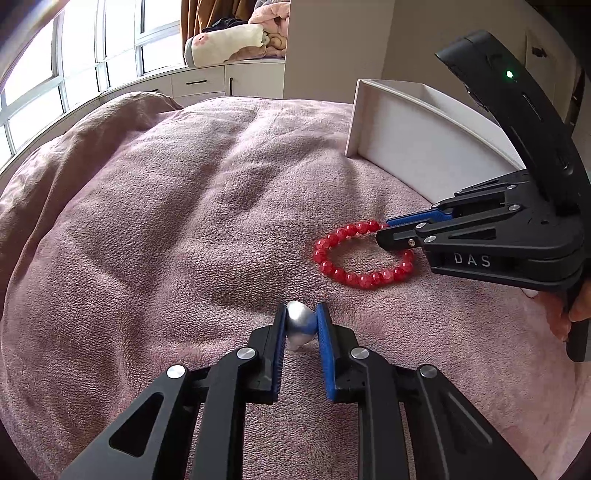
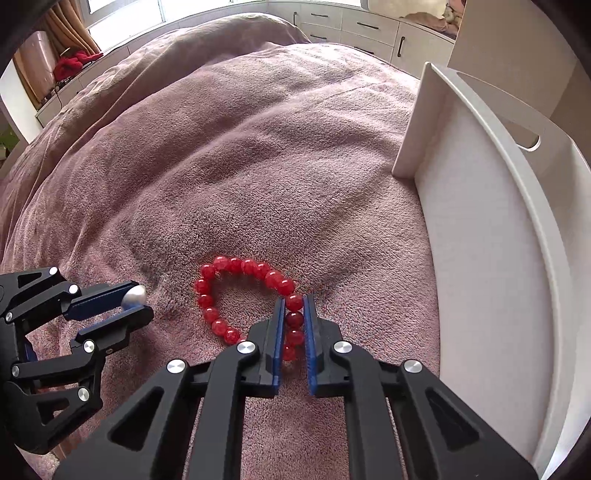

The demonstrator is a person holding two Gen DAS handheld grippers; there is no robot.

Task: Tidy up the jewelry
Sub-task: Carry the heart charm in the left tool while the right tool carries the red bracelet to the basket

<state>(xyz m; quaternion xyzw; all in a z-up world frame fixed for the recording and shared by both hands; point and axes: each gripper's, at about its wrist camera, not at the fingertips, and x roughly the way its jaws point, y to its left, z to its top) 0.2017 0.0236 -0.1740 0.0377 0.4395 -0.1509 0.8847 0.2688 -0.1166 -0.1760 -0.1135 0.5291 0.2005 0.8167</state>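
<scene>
A red bead bracelet (image 1: 347, 258) (image 2: 236, 280) lies on the pink blanket (image 1: 184, 221) (image 2: 258, 166). My right gripper (image 2: 294, 314) is shut on the bracelet's right side, with beads between its blue pads; it also shows in the left wrist view (image 1: 382, 230). My left gripper (image 1: 302, 325) is shut on a silver pearl-like bead (image 1: 301, 321) low over the blanket; it also shows in the right wrist view (image 2: 138, 299), where the bead (image 2: 133, 295) sits at its fingertips, left of the bracelet.
A white tray (image 1: 424, 147) (image 2: 480, 258) stands on the blanket just right of the bracelet, its walls raised. White cabinets (image 2: 362, 26) and windows (image 1: 74, 74) lie beyond the bed. A folded quilt (image 1: 229, 40) sits on the window seat.
</scene>
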